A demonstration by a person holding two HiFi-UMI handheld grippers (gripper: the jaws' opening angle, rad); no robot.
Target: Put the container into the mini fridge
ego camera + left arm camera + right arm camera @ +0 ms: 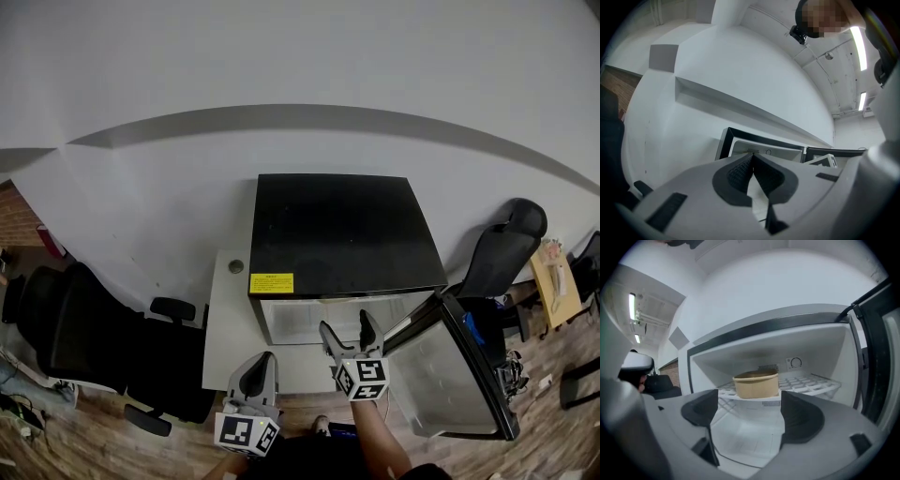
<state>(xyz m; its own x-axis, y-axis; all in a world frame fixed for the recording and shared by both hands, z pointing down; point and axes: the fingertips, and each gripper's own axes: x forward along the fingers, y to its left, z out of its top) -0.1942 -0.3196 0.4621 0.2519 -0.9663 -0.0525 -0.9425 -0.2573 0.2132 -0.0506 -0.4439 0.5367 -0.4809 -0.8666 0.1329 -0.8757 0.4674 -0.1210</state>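
Note:
A round tan paper container (pixel 756 385) stands upright on the white wire shelf (pixel 806 384) inside the black mini fridge (pixel 342 234). The fridge door (pixel 459 370) hangs open to the right. My right gripper (pixel 346 333) is open just outside the fridge mouth, its fingers (pixel 799 416) empty and the container a little beyond them. My left gripper (pixel 260 375) is shut with nothing between its pads (pixel 740 171), low and to the left of the fridge (pixel 761 152), tilted up toward the wall.
The fridge stands on a low white table (pixel 230 328) against a white wall. A black office chair (pixel 84 333) is to the left and another chair (pixel 502 253) behind the open door. Wood floor shows around them.

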